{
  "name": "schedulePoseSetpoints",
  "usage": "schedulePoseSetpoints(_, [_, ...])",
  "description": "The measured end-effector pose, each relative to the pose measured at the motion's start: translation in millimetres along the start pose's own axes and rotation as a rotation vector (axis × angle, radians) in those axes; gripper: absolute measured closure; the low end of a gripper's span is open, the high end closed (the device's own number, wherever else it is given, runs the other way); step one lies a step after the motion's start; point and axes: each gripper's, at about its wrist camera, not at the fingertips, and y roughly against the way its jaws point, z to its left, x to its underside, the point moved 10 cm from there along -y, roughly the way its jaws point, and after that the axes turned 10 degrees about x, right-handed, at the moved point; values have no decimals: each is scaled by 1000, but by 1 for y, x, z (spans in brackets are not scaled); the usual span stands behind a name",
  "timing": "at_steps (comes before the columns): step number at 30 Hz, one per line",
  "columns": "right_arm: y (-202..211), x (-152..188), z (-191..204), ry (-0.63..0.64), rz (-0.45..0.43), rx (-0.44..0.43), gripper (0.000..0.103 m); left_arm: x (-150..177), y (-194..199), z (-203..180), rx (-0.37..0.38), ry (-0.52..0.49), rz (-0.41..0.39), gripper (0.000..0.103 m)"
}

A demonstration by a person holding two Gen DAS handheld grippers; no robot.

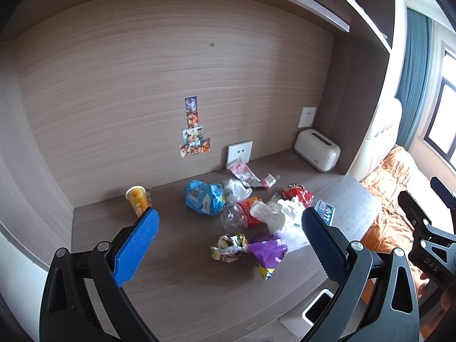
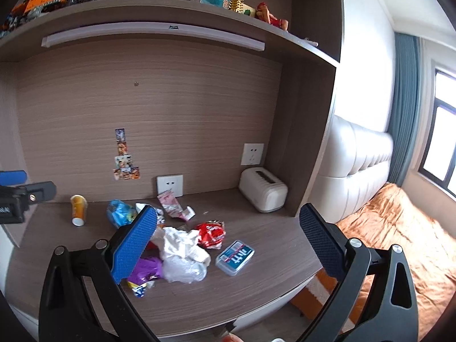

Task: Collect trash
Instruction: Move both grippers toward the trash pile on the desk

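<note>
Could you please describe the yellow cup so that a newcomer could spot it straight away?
Start at the wooden desk and its back wall. The yellow cup stands near that wall, left of the trash pile. It alone is apart from the heap, cylindrical rather than crumpled.

Purple wrapper [image 2: 145, 269] and plastic bottle partly hidden behind right gripper's [image 2: 228, 245] left finger. White bin [image 1: 316, 310] below desk edge, screened by left gripper's [image 1: 229, 245] right finger. Stickers [image 1: 193, 131] on back panel too small to read. Left gripper cut off at right-wrist view's left edge.
</note>
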Motion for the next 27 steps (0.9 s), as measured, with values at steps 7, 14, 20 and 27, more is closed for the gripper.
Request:
schedulePoseSetpoints(7, [-3,-1,3,-24,21,-53,3,-2,1,2,-31,-28,-5,5])
schedulePoseSetpoints(14, [-1,-3,7,-9,5,-68,3,-1,-1,7,-20,-1,4,5])
schedulePoseSetpoints(20, [-3,-3,11,1,9,-81,3,-2,-4,7,-38,-17,9,5])
schedulePoseSetpoints(27, [-3,-2,13,-4,12,-91,3,-4,-4,3,-39,-27,5,5])
